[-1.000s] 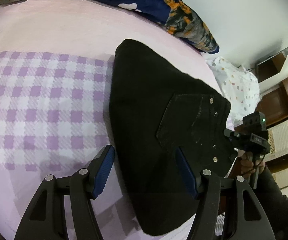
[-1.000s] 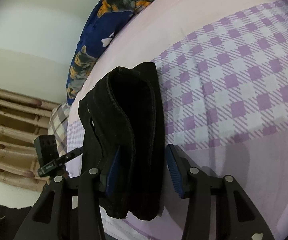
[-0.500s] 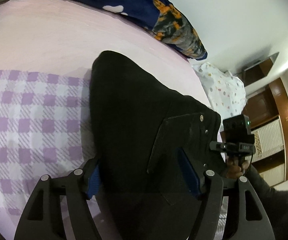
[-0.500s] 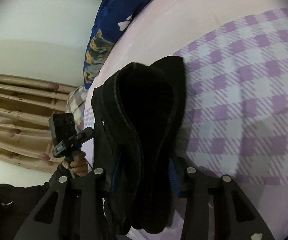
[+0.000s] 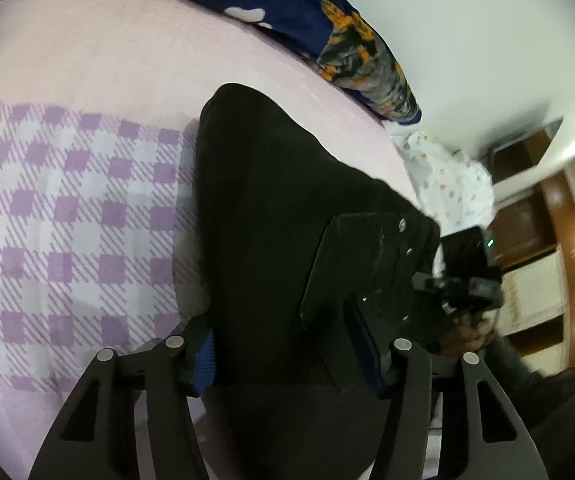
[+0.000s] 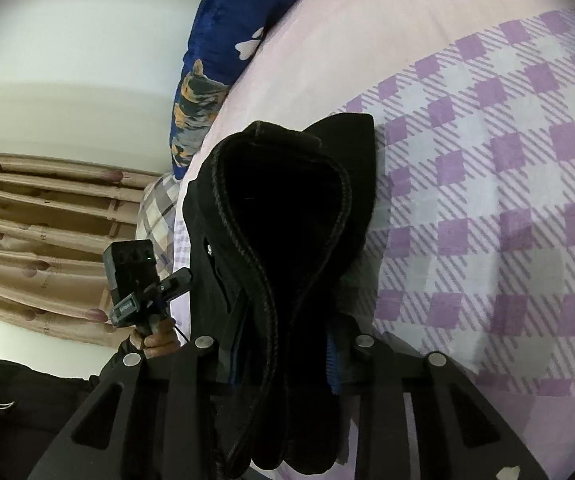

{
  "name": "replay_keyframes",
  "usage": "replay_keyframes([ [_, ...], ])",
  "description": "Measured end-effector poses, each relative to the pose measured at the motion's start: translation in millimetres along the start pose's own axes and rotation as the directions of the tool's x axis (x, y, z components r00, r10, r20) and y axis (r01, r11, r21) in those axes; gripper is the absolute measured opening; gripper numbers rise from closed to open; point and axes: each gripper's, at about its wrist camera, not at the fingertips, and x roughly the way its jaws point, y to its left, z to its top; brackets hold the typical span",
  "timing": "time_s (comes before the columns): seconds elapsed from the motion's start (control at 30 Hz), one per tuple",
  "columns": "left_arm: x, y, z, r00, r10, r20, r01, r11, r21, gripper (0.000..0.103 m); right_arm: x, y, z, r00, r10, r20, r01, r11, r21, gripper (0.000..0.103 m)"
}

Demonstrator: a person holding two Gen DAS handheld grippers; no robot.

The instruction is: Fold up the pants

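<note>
Black pants [image 5: 279, 208], folded into a thick stack with a studded back pocket [image 5: 367, 264], lie on the bed. My left gripper [image 5: 283, 354] straddles their near edge. Its jaws are closing, and both blue pads lie against the cloth between them. In the right wrist view the layered end of the pants [image 6: 287, 208] bulges up. My right gripper [image 6: 283, 362] has its jaws closing on that stack, pads pressed into the fabric. Each view shows the other hand-held gripper at the pants' far side: the right unit [image 5: 467, 272] and the left unit [image 6: 131, 276], held by a hand [image 6: 155, 340].
The bed has a purple checked sheet [image 5: 67, 232] and a pink part [image 5: 127, 48]. A navy patterned blanket [image 5: 327, 28] lies along the wall, with a white dotted cloth [image 5: 447, 176] beyond the bed edge. A beige curtain [image 6: 39, 220] and wooden furniture [image 5: 527, 216] stand off the bed.
Both grippers pushed forward onto the pants and their jaws narrowed around the cloth. The right end of the stack now bulges up higher between the right fingers.
</note>
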Motion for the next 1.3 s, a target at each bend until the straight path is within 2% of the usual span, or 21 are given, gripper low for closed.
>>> replay_keyframes([
  [0.2, 7, -23, -6, 0.989, 0.144, 0.019, -0.145, 0.984, 0.107, 0.054, 5, 3, 2, 1.000, -0.028, 0.009, 0.028, 0.999, 0.027, 0.027],
  [0.33, 16, -38, -7, 0.965, 0.260, 0.026, -0.261, 0.954, 0.149, 0.053, 8, 2, 1, 0.999, -0.032, 0.019, 0.031, 0.998, 0.047, 0.027],
  [0.5, 25, -50, -9, 0.931, 0.360, 0.054, -0.364, 0.914, 0.179, 0.052, 8, 2, 1, 0.999, -0.037, 0.026, 0.036, 0.999, 0.041, 0.028],
  [0.67, 28, -52, -9, 0.913, 0.401, 0.073, -0.408, 0.900, 0.153, 0.049, 11, 10, -2, 0.995, -0.079, 0.057, 0.077, 0.996, 0.046, 0.028],
  [0.73, 29, -52, -8, 0.908, 0.412, 0.074, -0.418, 0.898, 0.137, 0.046, 12, 17, -5, 0.989, -0.122, 0.088, 0.119, 0.992, 0.039, 0.028],
  [0.97, 27, -56, -8, 0.892, 0.443, 0.088, -0.451, 0.886, 0.112, 0.033, 9, 32, -15, 0.964, -0.191, 0.186, 0.182, 0.981, 0.067, 0.025],
  [1.1, 23, -60, -8, 0.891, 0.444, 0.098, -0.453, 0.886, 0.097, 0.024, 7, 47, -20, 0.948, -0.227, 0.225, 0.214, 0.974, 0.080, 0.024],
  [1.3, 10, -68, -9, 0.902, 0.412, 0.129, -0.426, 0.897, 0.115, 0.016, 7, 66, -20, 0.936, -0.246, 0.252, 0.231, 0.969, 0.087, 0.022],
])
